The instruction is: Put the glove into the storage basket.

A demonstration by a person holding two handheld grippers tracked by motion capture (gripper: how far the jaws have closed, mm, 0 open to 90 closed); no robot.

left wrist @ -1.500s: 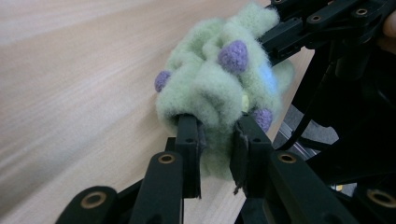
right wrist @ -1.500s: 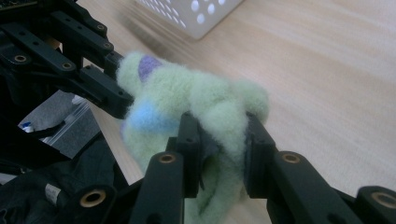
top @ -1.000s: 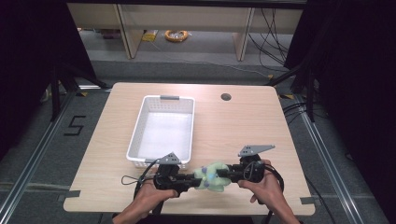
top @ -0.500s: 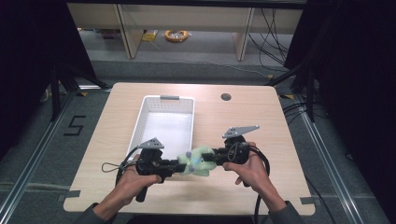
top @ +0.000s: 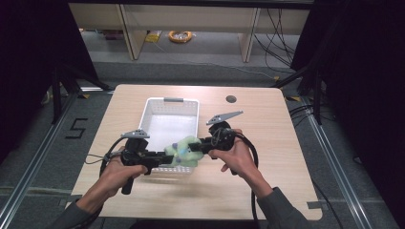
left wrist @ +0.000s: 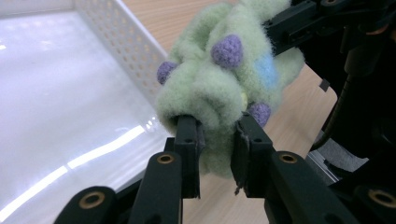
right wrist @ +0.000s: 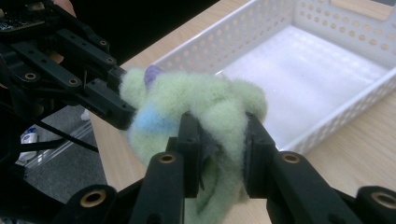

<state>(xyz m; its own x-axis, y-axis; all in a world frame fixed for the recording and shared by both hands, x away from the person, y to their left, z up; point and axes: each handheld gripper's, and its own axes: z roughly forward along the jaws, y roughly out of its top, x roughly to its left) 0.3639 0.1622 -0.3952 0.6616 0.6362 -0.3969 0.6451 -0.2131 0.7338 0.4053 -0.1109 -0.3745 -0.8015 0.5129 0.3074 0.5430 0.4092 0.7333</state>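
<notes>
Transport looks to be the step in hand: at lower centre of the high view, our left gripper (top: 160, 156) and right gripper (top: 203, 144), jaws clamped on it, hold a fluffy pale-green plush toy with purple bumps (top: 184, 151) over the near rim of the white perforated plastic basket (top: 157, 117). Next, we judge, carry it above the basket floor and release. The left gripper view shows purple bumps and a blue patch.

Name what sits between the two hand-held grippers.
A green plush toy, pinched by the left hand-held gripper and right hand-held gripper, in the high view.

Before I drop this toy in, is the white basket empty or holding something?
Empty: the white basket shows a bare floor; the green plush toy hangs over its near rim.
</notes>
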